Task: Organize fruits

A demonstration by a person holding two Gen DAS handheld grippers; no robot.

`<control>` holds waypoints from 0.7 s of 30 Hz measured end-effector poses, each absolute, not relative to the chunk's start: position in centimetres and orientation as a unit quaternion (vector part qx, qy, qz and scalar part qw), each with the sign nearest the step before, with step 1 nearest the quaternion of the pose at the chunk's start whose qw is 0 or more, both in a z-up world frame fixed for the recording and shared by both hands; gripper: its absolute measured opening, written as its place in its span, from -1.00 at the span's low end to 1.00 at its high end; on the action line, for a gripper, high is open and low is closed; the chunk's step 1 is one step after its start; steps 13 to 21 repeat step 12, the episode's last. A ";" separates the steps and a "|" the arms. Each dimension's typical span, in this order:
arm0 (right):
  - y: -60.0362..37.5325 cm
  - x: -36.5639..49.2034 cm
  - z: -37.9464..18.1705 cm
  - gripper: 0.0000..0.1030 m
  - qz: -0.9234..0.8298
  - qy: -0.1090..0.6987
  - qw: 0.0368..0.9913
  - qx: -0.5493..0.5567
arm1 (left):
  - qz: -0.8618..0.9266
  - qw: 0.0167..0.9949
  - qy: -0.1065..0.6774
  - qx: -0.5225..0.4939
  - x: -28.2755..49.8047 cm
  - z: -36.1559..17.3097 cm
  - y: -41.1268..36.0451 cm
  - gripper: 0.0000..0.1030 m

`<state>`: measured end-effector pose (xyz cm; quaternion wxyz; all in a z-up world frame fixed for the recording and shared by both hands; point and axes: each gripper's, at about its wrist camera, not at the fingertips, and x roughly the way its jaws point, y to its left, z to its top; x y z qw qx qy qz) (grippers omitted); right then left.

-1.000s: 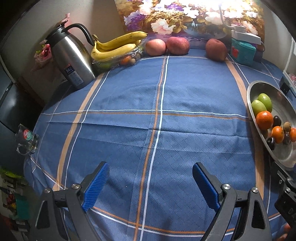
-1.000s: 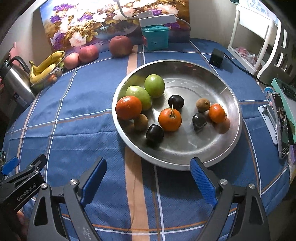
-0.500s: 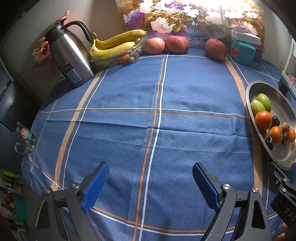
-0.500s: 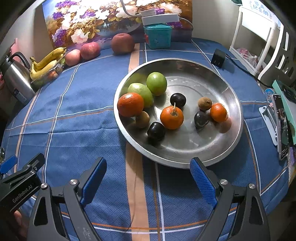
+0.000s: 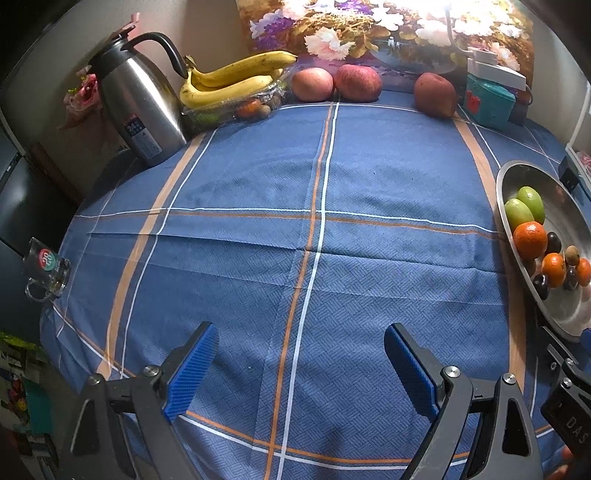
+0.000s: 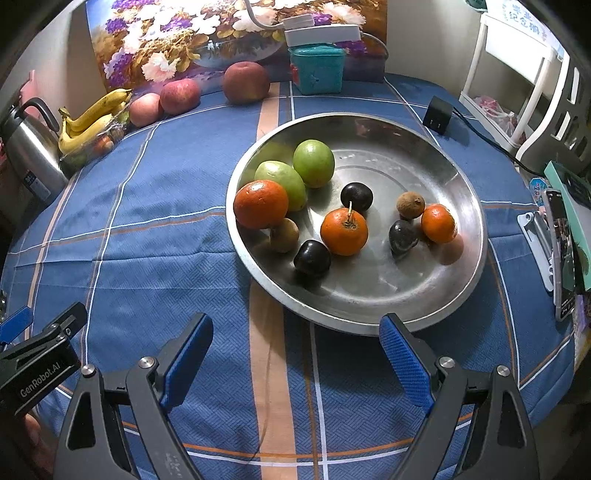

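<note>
A round steel tray point(image 6: 417, 155) on the blue checked cloth holds two green fruits point(image 6: 313, 163), three oranges point(image 6: 344, 231), dark plums point(image 6: 312, 257) and small brown fruits point(image 6: 410, 204). My right gripper point(image 6: 295, 343) hangs open just before the tray's near rim, nothing between its blue pads. My left gripper point(image 5: 301, 354) is open over bare cloth, with the tray point(image 5: 517, 173) at its right. Bananas point(image 5: 236, 79) lie on a clear box at the back left, beside three reddish apples point(image 5: 358, 83).
A steel jug point(image 5: 138, 101) stands back left, a glass mug point(image 5: 46, 267) at the left table edge. A teal box point(image 6: 317, 70), a black charger with cable point(image 6: 437, 114) and a phone point(image 6: 563, 254) sit near the tray. A flower picture point(image 5: 388, 33) lines the back wall.
</note>
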<state>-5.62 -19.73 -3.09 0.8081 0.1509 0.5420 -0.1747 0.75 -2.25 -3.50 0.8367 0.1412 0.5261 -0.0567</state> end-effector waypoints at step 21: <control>-19.8 -5.7 -3.1 0.78 -0.174 0.542 0.808 0.150 | -0.069 0.843 0.518 0.129 0.5 -3.0 -2.2 0.81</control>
